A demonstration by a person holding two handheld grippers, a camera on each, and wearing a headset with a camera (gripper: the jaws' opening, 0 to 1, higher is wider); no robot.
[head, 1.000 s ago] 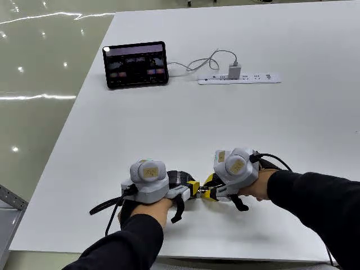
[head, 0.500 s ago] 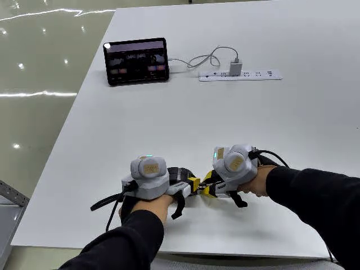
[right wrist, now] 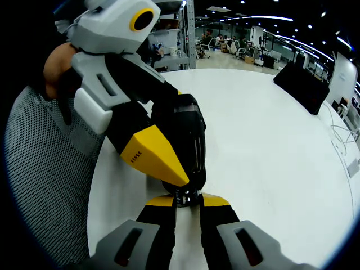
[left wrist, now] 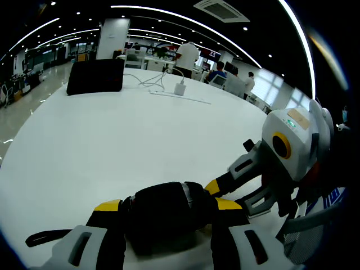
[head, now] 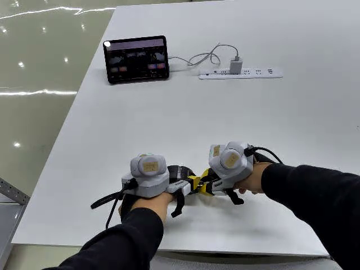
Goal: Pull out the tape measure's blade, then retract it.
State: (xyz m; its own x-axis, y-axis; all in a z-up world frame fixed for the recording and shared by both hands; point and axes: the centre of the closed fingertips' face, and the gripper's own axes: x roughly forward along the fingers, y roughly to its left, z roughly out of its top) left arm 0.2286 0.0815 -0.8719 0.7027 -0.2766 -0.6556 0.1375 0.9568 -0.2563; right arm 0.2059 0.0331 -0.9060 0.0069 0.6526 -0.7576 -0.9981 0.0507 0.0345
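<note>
Right tool (right wrist: 187,202) nudged nearer, pinching mostly hidden blade tip (right wrist: 187,194), left tool (left wrist: 167,206) clamping tape measure (left wrist: 163,220)

The tape measure (right wrist: 185,132) is black, with a glint of silver metal at its lip. Both tongs, the left gripper (left wrist: 167,205) and the right gripper (right wrist: 187,201), have pale grey shells, black jaws capped in yellow and a tan sticker on top. Beneath them the table (head: 169,129) is plain white. Beyond them, a black tablet (head: 136,59) shows a dark screen of small coloured tiles, and the power strip (head: 264,72) is white. The sleeves (head: 315,194) behind the tongs are black.
</note>
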